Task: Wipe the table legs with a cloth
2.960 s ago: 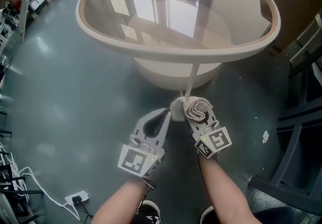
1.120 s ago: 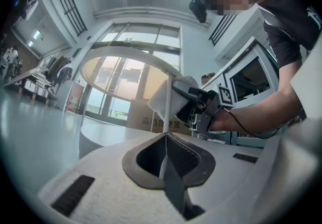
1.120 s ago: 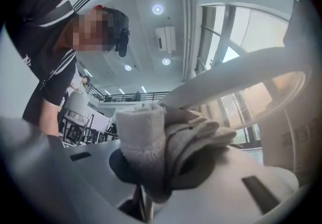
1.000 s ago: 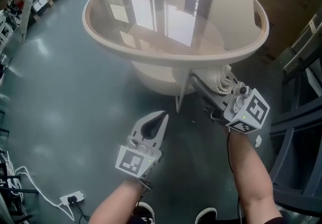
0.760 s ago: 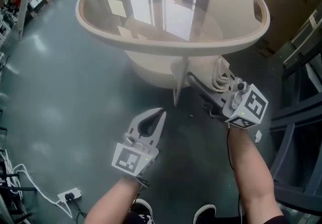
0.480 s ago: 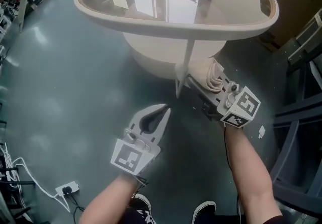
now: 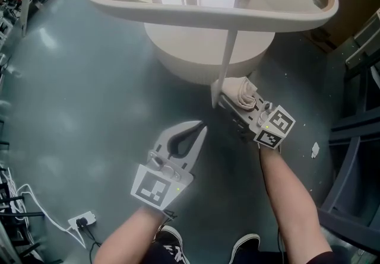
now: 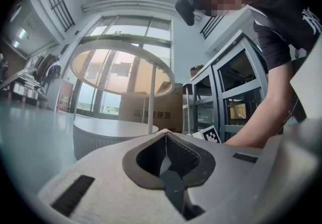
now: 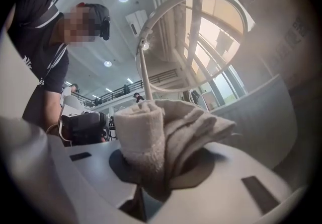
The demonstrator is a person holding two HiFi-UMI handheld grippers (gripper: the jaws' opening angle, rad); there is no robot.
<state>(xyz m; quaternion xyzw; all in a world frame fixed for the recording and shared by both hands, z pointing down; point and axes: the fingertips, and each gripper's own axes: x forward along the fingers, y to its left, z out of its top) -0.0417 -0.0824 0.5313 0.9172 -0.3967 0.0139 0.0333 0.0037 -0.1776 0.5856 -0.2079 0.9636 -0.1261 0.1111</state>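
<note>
The grey-green floor (image 7: 89, 96) is smooth and glossy, catching soft glare. A round table (image 7: 208, 16) stands on it by a broad cream drum base (image 7: 196, 58), and a thin pale leg (image 7: 226, 61) comes down just in front of that base. Toward the left lies a white power strip (image 7: 82, 220) with its cable (image 7: 27, 202). On the right there is a small white scrap (image 7: 314, 150) near dark metal racking (image 7: 356, 132).

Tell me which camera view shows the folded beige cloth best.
The right gripper view: the folded beige terry cloth fills the middle, clamped in the right claw. The head view shows it small, beside the foot of the thin white table leg. The left gripper view does not show it.
</note>
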